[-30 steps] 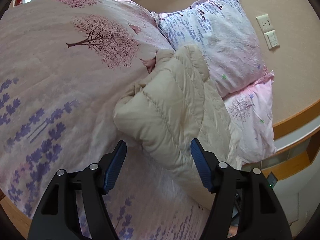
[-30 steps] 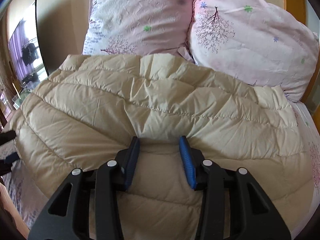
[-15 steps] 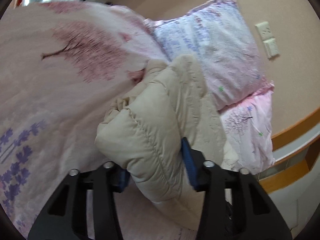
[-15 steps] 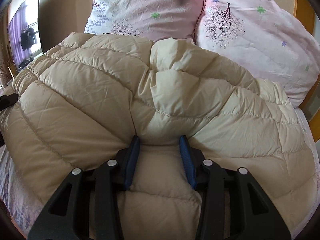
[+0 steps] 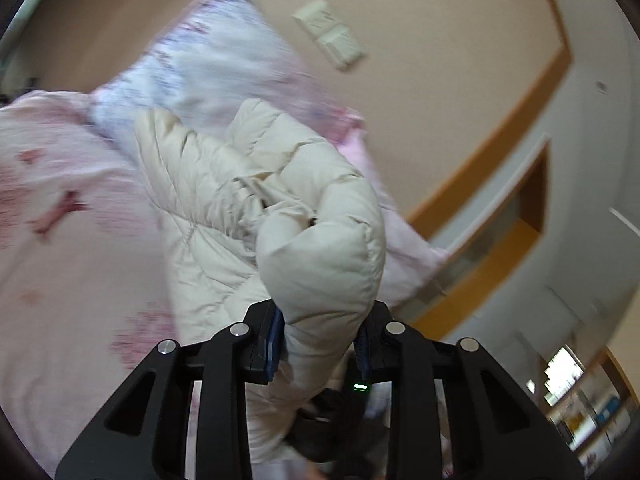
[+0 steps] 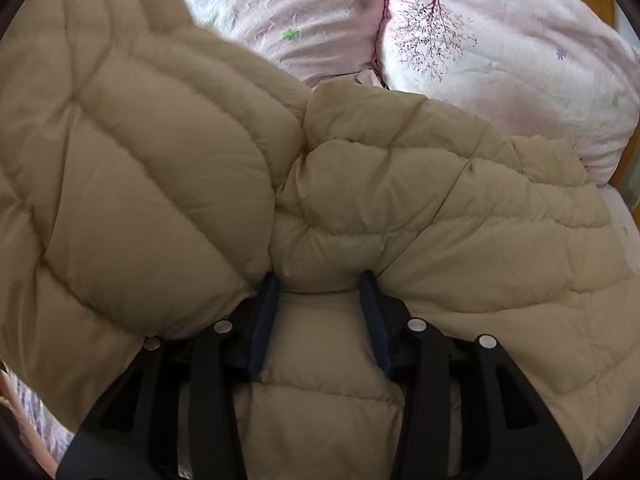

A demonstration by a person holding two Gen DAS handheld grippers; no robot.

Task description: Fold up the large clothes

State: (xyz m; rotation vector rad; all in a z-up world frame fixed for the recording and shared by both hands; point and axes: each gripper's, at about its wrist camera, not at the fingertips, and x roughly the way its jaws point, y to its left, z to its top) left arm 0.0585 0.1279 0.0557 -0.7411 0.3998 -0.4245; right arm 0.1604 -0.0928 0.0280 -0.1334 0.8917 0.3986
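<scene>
Now, left wrist view, read from the left edge across: pink duvet (image 5: pixel 68 216) with blurred red-pink tree prints fills the left side of the frame. Next to it, toward the centre, the cream quilted down jacket (image 5: pixel 224 200) bunches up, one puffy fold rising from the bed toward the camera. At bottom centre the left gripper (image 5: pixel 320 344) has that fold between its blue pads — jaws closing on it, fabric bulging out above the fingers and squeezed narrow between them. Behind the jacket, upper centre, a white-and-lilac pillow (image 5: pixel 208 64) leans on the beige wall; a second, pinker pillow (image 5: pixel 404 264) shows to the right of the fold. Upper right of centre, a pale wall socket plate (image 5: pixel 330 36), smeared. Far right: an orange wooden headboard trim (image 5: pixel 492 136) running diagonally, then white panels. Whole frame is motion-blurred.

Right wrist view, again left to right: a large raised flap of the jacket (image 6: pixel 140 184) covers the left half of the frame, out of focus and close to the lens. At bottom centre the right gripper (image 6: pixel 320 312) is clamped on a thick roll of the same jacket, the pads pressing in from both sides, quilted fabric passing under and over the fingers. Right of centre the rest of the jacket lies spread flat on the bed, reaching the lower right edge. Above it, upper centre, a pink pillow (image 6: pixel 304 12) with a small green flower; upper right, another pillow (image 6: pixel 512 64) with a dark tree print — the jacket's far edge touches both. A sliver of the duvet (image 6: pixel 36 412) shows at lower left.
</scene>
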